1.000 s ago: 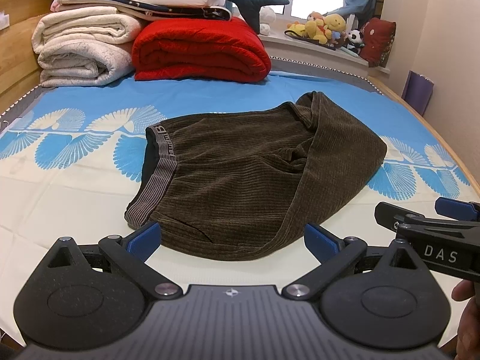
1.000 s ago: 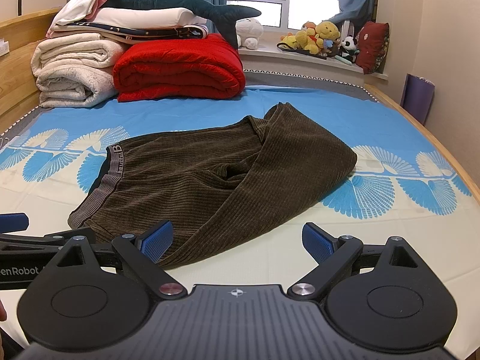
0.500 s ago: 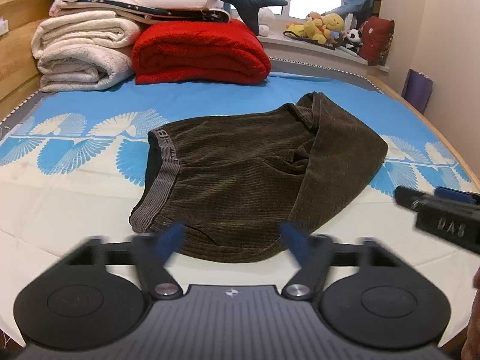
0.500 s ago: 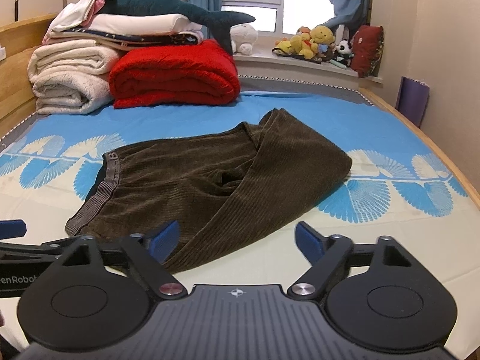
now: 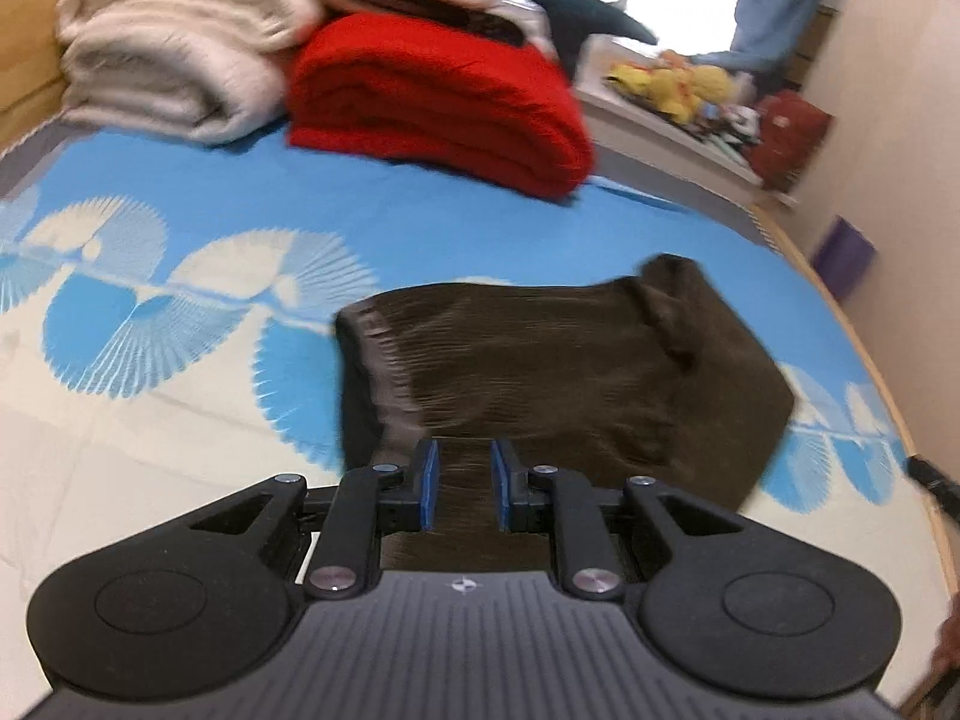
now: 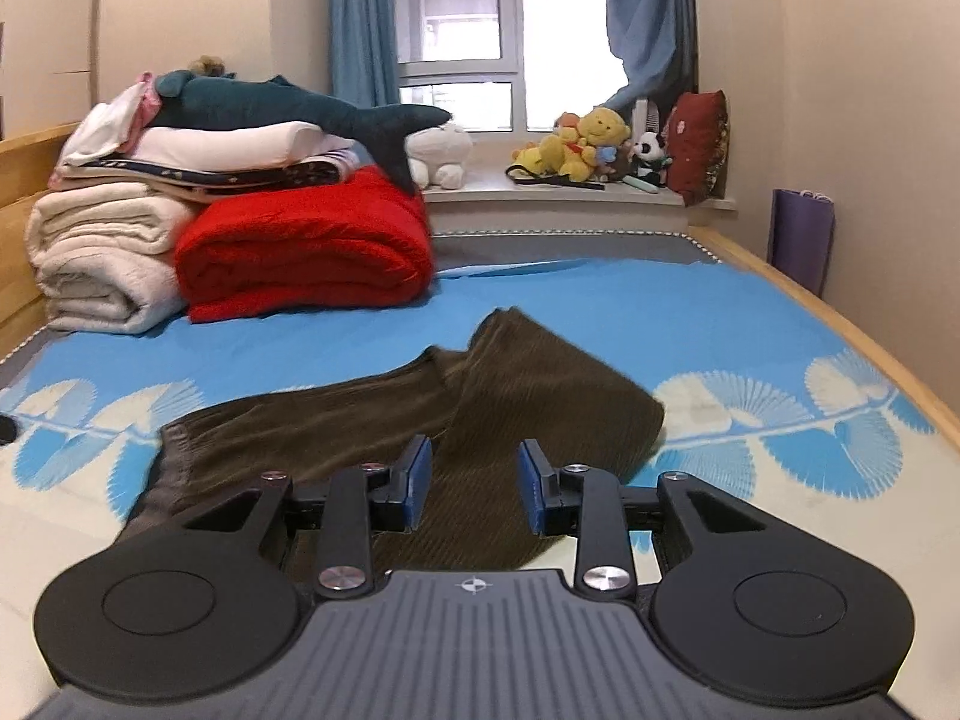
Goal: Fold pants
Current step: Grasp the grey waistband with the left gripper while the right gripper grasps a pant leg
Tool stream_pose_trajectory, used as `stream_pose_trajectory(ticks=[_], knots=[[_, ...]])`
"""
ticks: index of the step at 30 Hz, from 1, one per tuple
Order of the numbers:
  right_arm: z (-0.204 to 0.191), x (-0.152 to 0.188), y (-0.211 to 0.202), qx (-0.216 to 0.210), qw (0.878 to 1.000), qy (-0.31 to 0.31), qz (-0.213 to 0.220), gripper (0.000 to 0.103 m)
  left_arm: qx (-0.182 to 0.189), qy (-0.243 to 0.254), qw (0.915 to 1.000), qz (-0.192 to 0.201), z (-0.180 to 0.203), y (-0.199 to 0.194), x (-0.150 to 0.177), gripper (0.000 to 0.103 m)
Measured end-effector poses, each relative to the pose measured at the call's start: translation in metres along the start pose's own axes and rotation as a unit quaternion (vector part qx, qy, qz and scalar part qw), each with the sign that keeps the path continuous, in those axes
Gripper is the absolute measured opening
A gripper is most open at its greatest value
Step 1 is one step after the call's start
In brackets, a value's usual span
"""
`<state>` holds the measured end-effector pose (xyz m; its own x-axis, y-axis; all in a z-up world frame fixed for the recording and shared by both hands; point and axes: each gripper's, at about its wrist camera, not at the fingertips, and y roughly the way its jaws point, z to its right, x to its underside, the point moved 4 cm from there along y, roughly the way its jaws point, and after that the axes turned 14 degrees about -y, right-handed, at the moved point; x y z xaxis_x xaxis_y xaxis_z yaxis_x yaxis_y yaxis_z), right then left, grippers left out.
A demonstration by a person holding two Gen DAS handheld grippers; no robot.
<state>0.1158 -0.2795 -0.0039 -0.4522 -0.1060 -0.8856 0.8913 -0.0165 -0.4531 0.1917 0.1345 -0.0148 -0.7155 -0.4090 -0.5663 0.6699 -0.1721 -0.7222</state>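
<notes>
Pants (image 5: 570, 372) motion-blurred | near edge hidden behind left claw (image 5: 463, 483)

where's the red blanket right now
In the right wrist view, the folded red blanket sits at the far left of the bed, between the cream blankets and the windowsill.

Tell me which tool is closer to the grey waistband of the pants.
Left. The left tool is over the near edge of the pants, right beside the waistband. The right tool sits further along that edge, towards the folded legs.
</notes>
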Motion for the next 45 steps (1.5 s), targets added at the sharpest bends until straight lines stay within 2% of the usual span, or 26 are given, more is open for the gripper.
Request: stream_pose_trajectory(ticks=[1,2,3,7,9,10,11,12,14,17,21,26,28,30,31,32,34,37,38,41,43,45], knots=[[0.005,-0.001,0.015,0.0,1.0,0.003,-0.002,0.034,-0.02,-0.009,0.9995,-0.022,-0.017,0.019,0.006,0.02],[0.006,-0.002,0.028,0.0,1.0,0.003,-0.004,0.034,-0.051,-0.018,0.9967,-0.061,-0.029,0.034,0.011,0.019],[0.008,-0.002,0.044,-0.002,1.0,0.0,-0.008,0.034,-0.06,-0.029,0.9945,-0.081,-0.039,0.045,0.013,0.019],[0.003,-0.002,0.106,-0.009,1.0,-0.014,-0.026,0.035,-0.064,-0.001,0.9944,-0.084,-0.047,0.066,-0.001,0.019],[-0.003,-0.005,0.138,-0.008,0.999,-0.02,-0.026,0.041,-0.071,-0.015,0.9923,-0.1,-0.056,0.081,-0.004,0.021],[-0.006,-0.007,0.155,-0.006,0.999,-0.022,-0.028,0.048,-0.073,-0.025,0.9909,-0.11,-0.06,0.087,-0.001,0.021],[-0.009,-0.008,0.172,-0.006,0.999,-0.023,-0.03,0.054,-0.071,-0.034,0.9899,-0.118,-0.063,0.093,-0.001,0.026],[-0.012,-0.008,0.19,-0.005,0.999,-0.026,-0.035,0.055,-0.068,-0.038,0.9895,-0.122,-0.065,0.099,0.0,0.038],[-0.018,-0.008,0.222,0.0,0.998,-0.037,-0.042,0.063,-0.074,-0.04,0.9882,-0.128,-0.069,0.11,0.004,0.052],[-0.026,-0.004,0.266,0.009,0.997,-0.047,-0.062,0.074,-0.079,-0.049,0.9851,-0.145,-0.075,0.125,0.008,0.059],[-0.034,0.002,0.311,0.024,0.994,-0.063,-0.087,0.074,-0.08,-0.068,0.9808,-0.164,-0.083,0.143,0.011,0.067],[-0.04,0.005,0.344,0.048,0.988,-0.098,-0.106,0.074,-0.082,-0.075,0.9771,-0.182,-0.089,0.155,0.018,0.075],[-0.041,0.006,0.35,0.059,0.986,-0.101,-0.115,0.07,-0.083,-0.072,0.9745,-0.195,-0.088,0.159,0.023,0.076],[-0.039,0.006,0.351,0.064,0.984,-0.111,-0.121,0.043,-0.082,-0.064,0.9735,-0.204,-0.085,0.163,0.029,0.076],[-0.036,0.005,0.348,0.06,0.985,-0.111,-0.121,0.021,-0.083,-0.059,0.973,-0.207,-0.083,0.165,0.032,0.076],[-0.031,0.003,0.342,0.059,0.985,-0.106,-0.122,0.011,-0.086,-0.051,0.9726,-0.21,-0.08,0.167,0.035,0.076],[-0.013,-0.009,0.322,0.069,0.987,-0.087,-0.113,0.007,-0.091,-0.029,0.9727,-0.211,-0.076,0.168,0.041,0.071],[0.026,-0.039,0.264,0.085,0.993,-0.04,-0.078,0.006,-0.092,0.017,0.9756,-0.199,-0.07,0.163,0.047,0.047],[0.042,-0.049,0.239,0.086,0.994,-0.014,-0.065,0.006,-0.095,0.027,0.977,-0.189,-0.069,0.159,0.046,0.034],[0.096,-0.061,0.152,0.1,0.992,0.077,-0.031,0.006,-0.072,0.016,0.9844,-0.16,-0.068,0.135,0.035,0.029],[0.12,-0.047,0.103,0.103,0.987,0.119,-0.022,0.006,-0.048,0.015,0.9912,-0.122,-0.061,0.108,0.023,0.028],[0.13,-0.018,0.068,0.11,0.985,0.129,-0.04,0.005,-0.022,0.007,0.9958,-0.088,-0.057,0.075,0.015,0.027]])
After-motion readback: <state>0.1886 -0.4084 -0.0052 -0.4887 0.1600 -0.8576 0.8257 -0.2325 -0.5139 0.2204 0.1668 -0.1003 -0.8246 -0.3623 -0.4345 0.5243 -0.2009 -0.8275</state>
